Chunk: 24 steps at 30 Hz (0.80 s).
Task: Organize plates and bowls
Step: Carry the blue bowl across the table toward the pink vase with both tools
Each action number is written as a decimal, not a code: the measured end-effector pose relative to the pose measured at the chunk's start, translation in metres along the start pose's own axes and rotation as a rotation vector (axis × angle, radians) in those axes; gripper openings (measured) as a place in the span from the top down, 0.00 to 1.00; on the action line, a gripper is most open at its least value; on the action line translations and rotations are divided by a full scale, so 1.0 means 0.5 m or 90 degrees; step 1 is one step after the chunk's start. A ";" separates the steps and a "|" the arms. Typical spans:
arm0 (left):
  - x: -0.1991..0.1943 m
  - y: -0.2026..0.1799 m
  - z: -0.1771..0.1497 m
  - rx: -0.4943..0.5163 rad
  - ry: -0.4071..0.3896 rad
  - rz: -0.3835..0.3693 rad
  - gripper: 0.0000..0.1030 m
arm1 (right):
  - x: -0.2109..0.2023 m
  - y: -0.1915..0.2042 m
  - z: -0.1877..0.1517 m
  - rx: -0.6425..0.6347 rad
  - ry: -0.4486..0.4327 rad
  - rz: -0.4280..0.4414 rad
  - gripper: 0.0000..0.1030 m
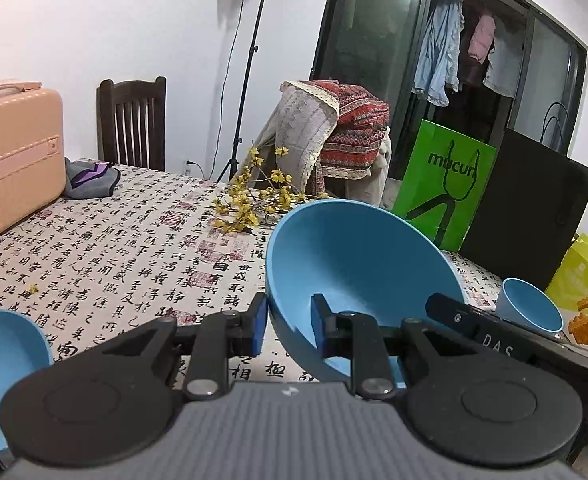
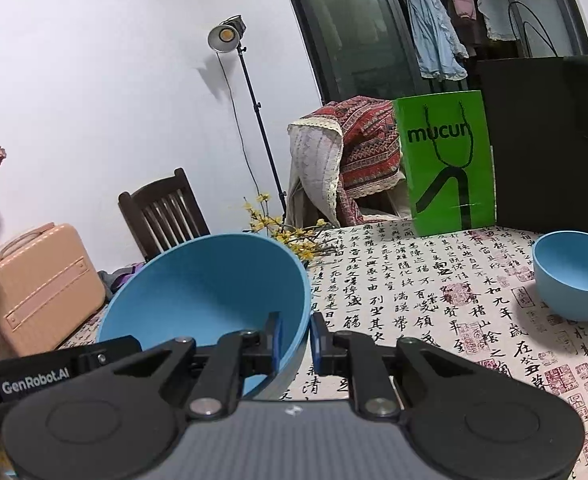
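At centre frame the left gripper [image 1: 287,326] pinches the near rim of a large blue bowl [image 1: 358,264], tilted above the calligraphy tablecloth [image 1: 113,264]. A small blue cup [image 1: 528,308] stands at right; another blue bowl [image 1: 1,356] shows at lower left.

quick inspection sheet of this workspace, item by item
surface: table under a calligraphy-print cloth.
job's things: big blue bowl tilted and held off the table by both grippers; small blue bowl upright on the cloth; another blue bowl at the left edge, partly seen.
clutter: yellow flower sprig, peach case, grey cloth, green bag, black bag.
grippers: left gripper and right gripper each shut on the big bowl's rim, at opposite sides.
cables: lamp cord hanging along the wall.
surroundings: lamp on a stand, wooden chair, hanging clothes.
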<state>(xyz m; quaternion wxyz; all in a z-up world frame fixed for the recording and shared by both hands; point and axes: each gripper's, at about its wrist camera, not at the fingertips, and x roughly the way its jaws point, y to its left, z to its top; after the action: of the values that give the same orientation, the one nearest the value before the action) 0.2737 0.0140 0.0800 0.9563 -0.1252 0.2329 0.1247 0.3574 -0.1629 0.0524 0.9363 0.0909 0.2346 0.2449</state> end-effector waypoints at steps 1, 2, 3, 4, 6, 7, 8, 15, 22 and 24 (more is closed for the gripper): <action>-0.002 0.002 -0.001 -0.001 0.000 0.002 0.78 | -0.001 0.002 -0.001 0.000 0.000 0.002 0.86; -0.004 0.004 -0.001 -0.002 -0.001 0.004 0.78 | -0.002 0.005 -0.001 -0.001 0.000 0.004 0.86; -0.005 0.007 -0.001 -0.003 -0.001 0.006 0.78 | -0.003 0.007 -0.002 -0.002 0.000 0.006 0.86; -0.008 0.010 -0.002 -0.004 -0.001 0.008 0.78 | -0.003 0.011 -0.003 -0.003 0.000 0.008 0.86; -0.012 0.015 0.000 -0.006 -0.003 0.011 0.78 | -0.002 0.016 -0.003 -0.004 0.001 0.013 0.86; -0.014 0.018 0.000 -0.006 -0.004 0.013 0.78 | -0.002 0.020 -0.004 -0.005 0.001 0.015 0.86; -0.016 0.021 0.000 -0.008 -0.005 0.015 0.78 | -0.003 0.024 -0.005 -0.005 0.002 0.017 0.86; -0.033 0.046 0.000 -0.021 -0.012 0.033 0.78 | 0.004 0.051 -0.009 -0.014 0.006 0.036 0.86; -0.047 0.076 0.000 -0.035 -0.016 0.054 0.78 | 0.011 0.085 -0.013 -0.023 0.012 0.058 0.86; -0.052 0.084 0.000 -0.038 -0.019 0.059 0.78 | 0.013 0.094 -0.013 -0.026 0.014 0.064 0.86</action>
<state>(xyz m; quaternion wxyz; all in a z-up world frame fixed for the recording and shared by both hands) 0.2391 0.0486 0.0848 0.9486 -0.1410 0.2206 0.1778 0.3397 -0.1187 0.0573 0.9220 0.0807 0.2348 0.2970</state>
